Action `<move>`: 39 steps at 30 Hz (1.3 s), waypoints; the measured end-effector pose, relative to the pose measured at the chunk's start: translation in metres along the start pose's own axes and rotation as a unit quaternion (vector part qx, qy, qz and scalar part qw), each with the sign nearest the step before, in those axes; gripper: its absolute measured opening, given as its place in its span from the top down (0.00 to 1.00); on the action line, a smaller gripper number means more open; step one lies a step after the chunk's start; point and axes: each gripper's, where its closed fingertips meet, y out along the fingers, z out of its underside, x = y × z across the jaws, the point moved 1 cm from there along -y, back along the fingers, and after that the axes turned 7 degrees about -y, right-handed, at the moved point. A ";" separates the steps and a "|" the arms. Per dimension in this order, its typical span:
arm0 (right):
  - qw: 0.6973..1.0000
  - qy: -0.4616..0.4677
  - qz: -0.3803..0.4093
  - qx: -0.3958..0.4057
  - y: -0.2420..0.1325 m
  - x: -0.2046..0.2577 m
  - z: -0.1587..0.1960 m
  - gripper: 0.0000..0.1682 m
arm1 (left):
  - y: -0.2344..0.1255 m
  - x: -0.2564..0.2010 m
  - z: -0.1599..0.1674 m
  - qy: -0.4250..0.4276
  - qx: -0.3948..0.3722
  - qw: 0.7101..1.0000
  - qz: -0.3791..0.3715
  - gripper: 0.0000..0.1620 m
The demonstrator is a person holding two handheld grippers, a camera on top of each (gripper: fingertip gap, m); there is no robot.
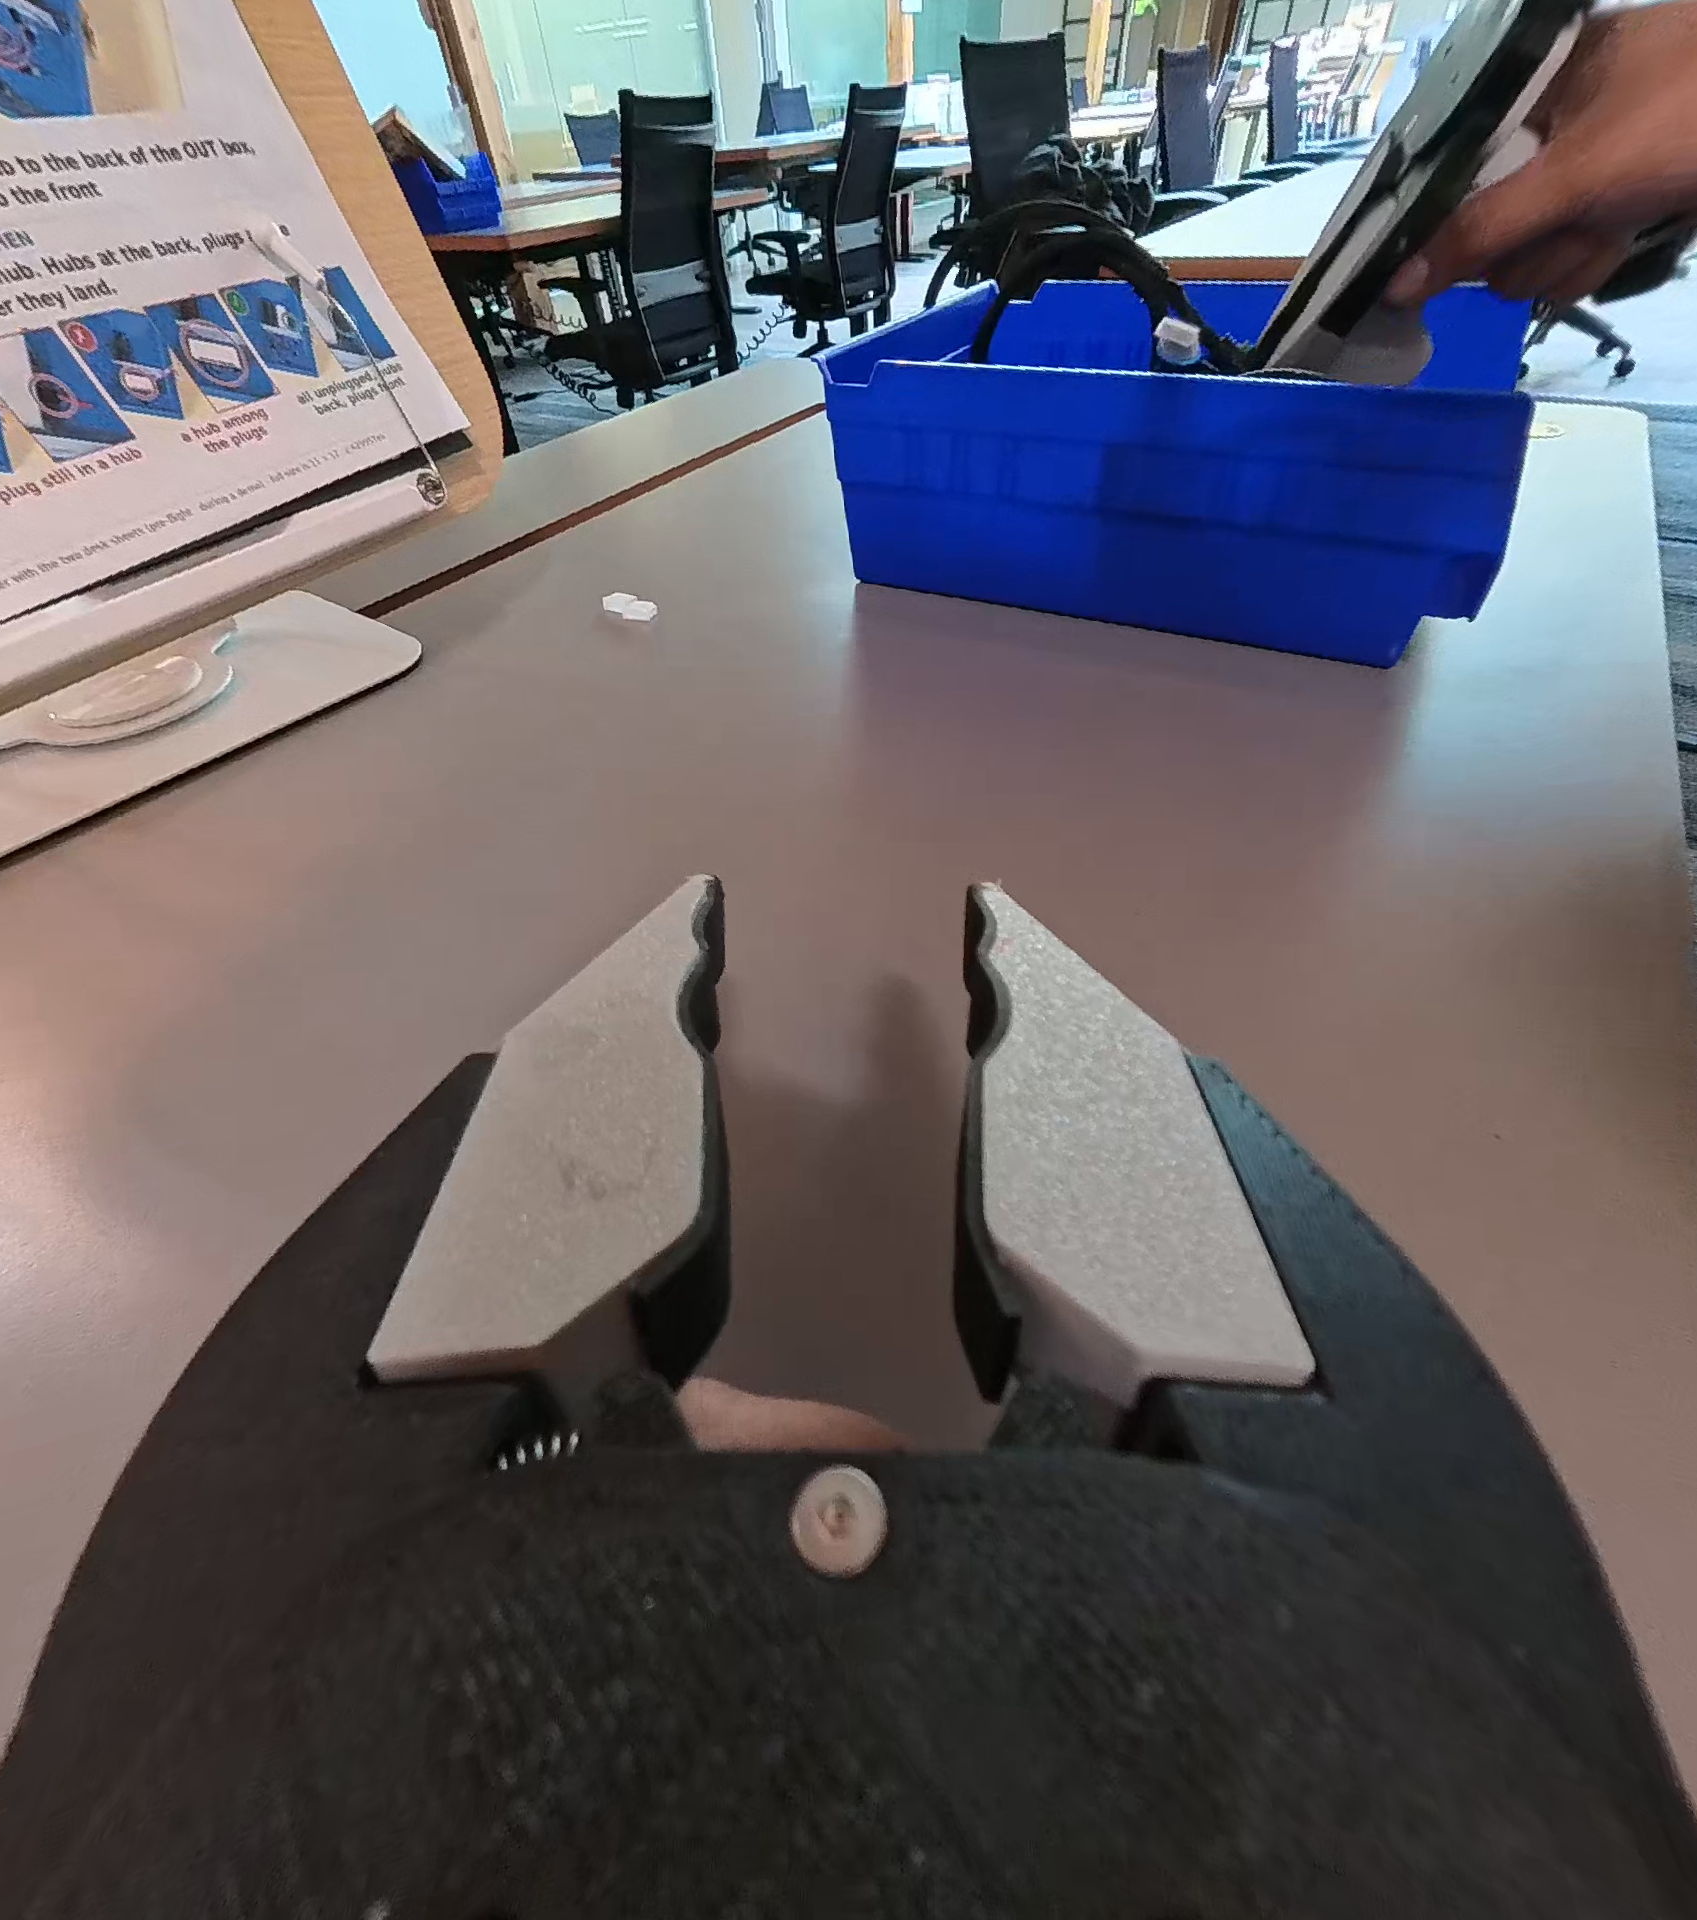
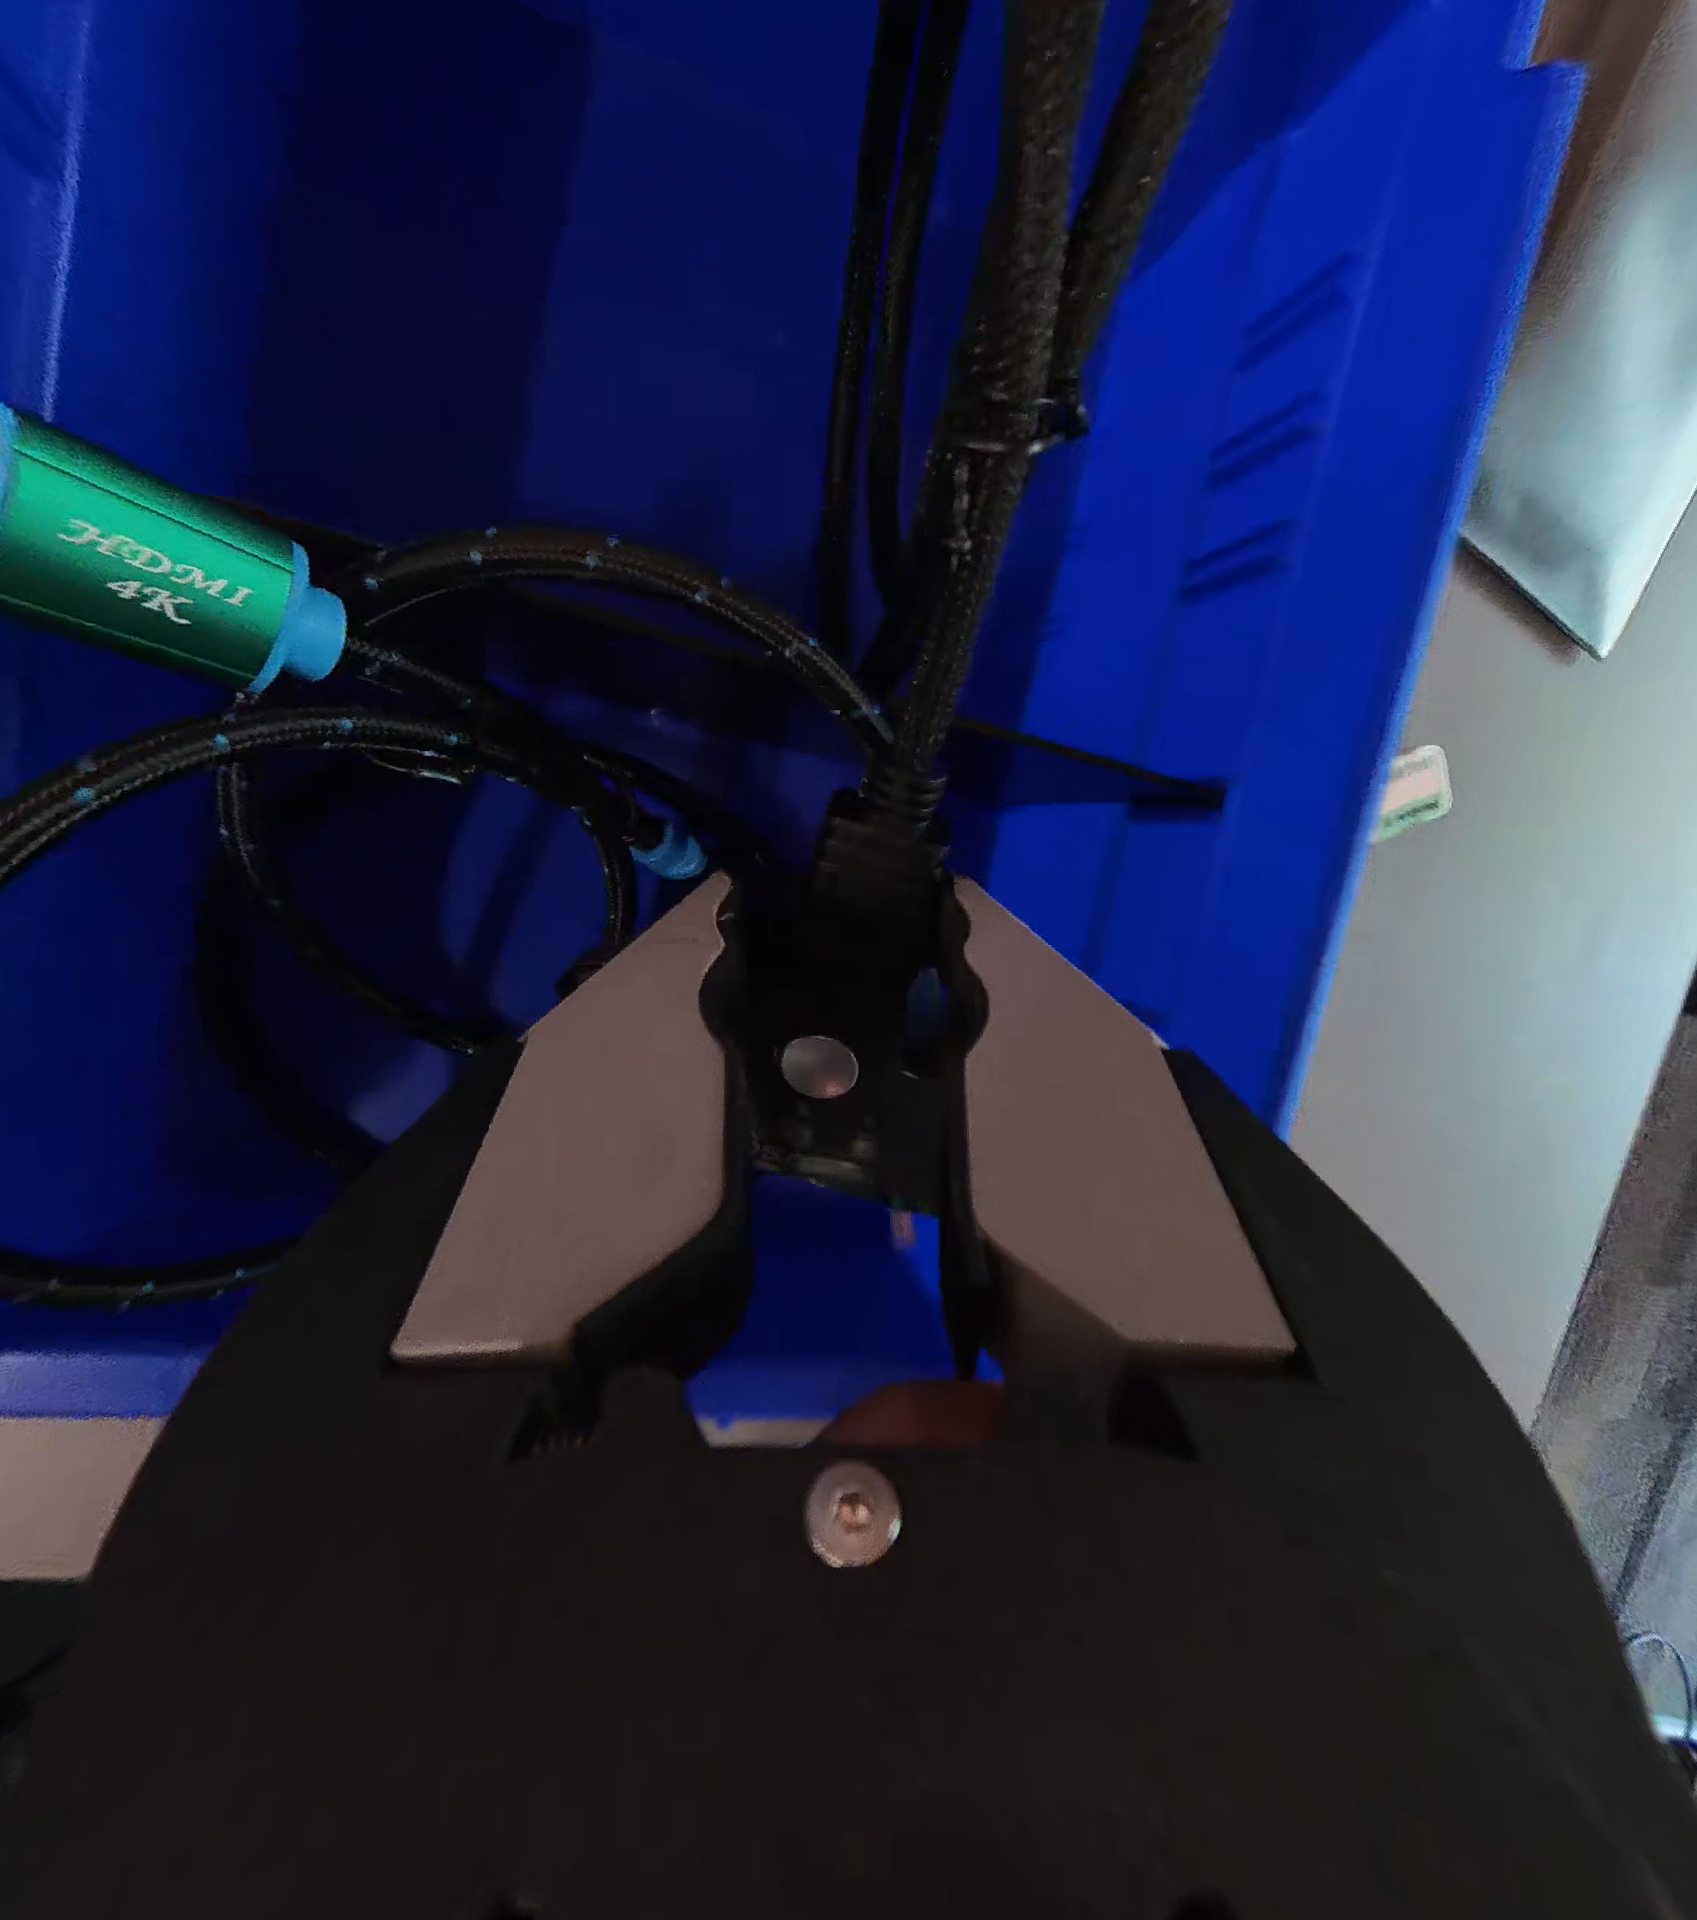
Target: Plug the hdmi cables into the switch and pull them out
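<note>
One black plug (image 2: 880,862) clamped between the right gripper (image 2: 844,914) fingers, low inside the blue bin (image 2: 1343,520), its braided black cable (image 2: 1010,364) running off toward 12 o'clock. Green-shelled HDMI plug (image 2: 137,566) lying at 10 o'clock, coiled speckled cable (image 2: 200,748) beside it. Left gripper (image 1: 844,904) spread, gripping nothing, over the grey table (image 1: 927,748); bin at 1 o'clock, instruction stand (image 1: 137,312) at 10 o'clock, small white piece (image 1: 629,606) between.

The left gripper (image 1: 842,914) is held level with its jaws parted and empty. The right gripper (image 2: 839,904) is angled steeply downward, its jaws clamped together.
</note>
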 end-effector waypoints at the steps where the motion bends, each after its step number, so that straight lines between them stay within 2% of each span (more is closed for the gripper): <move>1: 1.000 0.001 0.007 0.002 -0.008 -0.003 -0.001 0.80 | 0.000 0.000 0.000 0.000 0.001 1.000 0.001 0.72; 5: 0.988 -0.065 0.138 0.021 -0.060 -0.042 -0.025 0.82 | 0.001 -0.002 0.001 0.004 0.006 1.000 0.003 0.73; 7: 0.966 -0.158 0.203 0.032 -0.084 -0.055 -0.055 0.87 | 0.002 -0.003 0.002 0.006 0.008 1.000 0.006 0.73; 8: 0.952 -0.220 0.210 0.032 -0.086 -0.054 -0.073 0.87 | 0.002 -0.004 0.002 0.006 0.008 1.000 0.006 0.73; 11: 0.928 -0.353 0.115 0.028 -0.049 -0.025 -0.114 0.87 | 0.002 -0.002 0.002 -0.004 0.010 1.000 0.007 0.73; 14: 0.938 -0.337 0.050 0.060 0.012 -0.018 -0.135 0.87 | 0.000 0.002 0.001 -0.022 0.003 1.000 0.007 0.73; 16: 0.936 -0.328 0.074 0.105 0.045 -0.036 -0.134 0.87 | 0.000 0.005 0.000 -0.036 0.000 0.999 0.008 0.74; 20: 0.951 -0.261 -0.060 0.154 0.073 -0.015 -0.108 0.86 | 0.002 0.003 0.003 -0.031 0.014 0.999 0.014 0.73; 22: 0.948 -0.276 -0.021 0.158 0.077 -0.027 -0.104 0.82 | 0.004 -0.001 0.005 -0.016 0.022 1.000 0.016 0.72; 24: 0.955 -0.267 0.026 0.126 0.073 -0.036 -0.112 0.75 | 0.004 -0.003 0.005 -0.009 0.020 1.000 0.016 0.70; 26: 0.969 -0.239 0.031 0.062 0.055 -0.034 -0.124 0.74 | 0.001 -0.002 0.002 -0.012 0.006 1.000 0.015 0.70; 30: 0.973 -0.186 0.114 -0.079 -0.014 -0.042 -0.141 0.75 | -0.013 -0.008 0.001 -0.037 -0.006 0.999 0.017 0.68; 32: 0.968 -0.155 0.130 -0.146 -0.051 -0.028 -0.135 0.75 | -0.031 -0.016 0.005 -0.027 0.005 1.000 0.015 0.67; 34: 0.964 -0.134 0.088 -0.215 -0.081 0.008 -0.121 0.75 | -0.060 -0.023 -0.001 -0.012 0.024 1.000 0.010 0.66; 36: 0.951 -0.140 0.016 -0.276 -0.102 0.057 -0.102 0.77 | -0.098 -0.018 -0.022 0.015 0.028 0.999 -0.019 0.67; 38: 0.936 -0.151 -0.046 -0.315 -0.113 0.103 -0.082 0.85 | -0.139 0.005 -0.046 0.049 0.038 0.995 -0.081 0.71; 39: 0.930 -0.157 -0.088 -0.320 -0.115 0.127 -0.071 0.86 | -0.160 0.024 -0.056 0.069 0.047 0.988 -0.128 0.73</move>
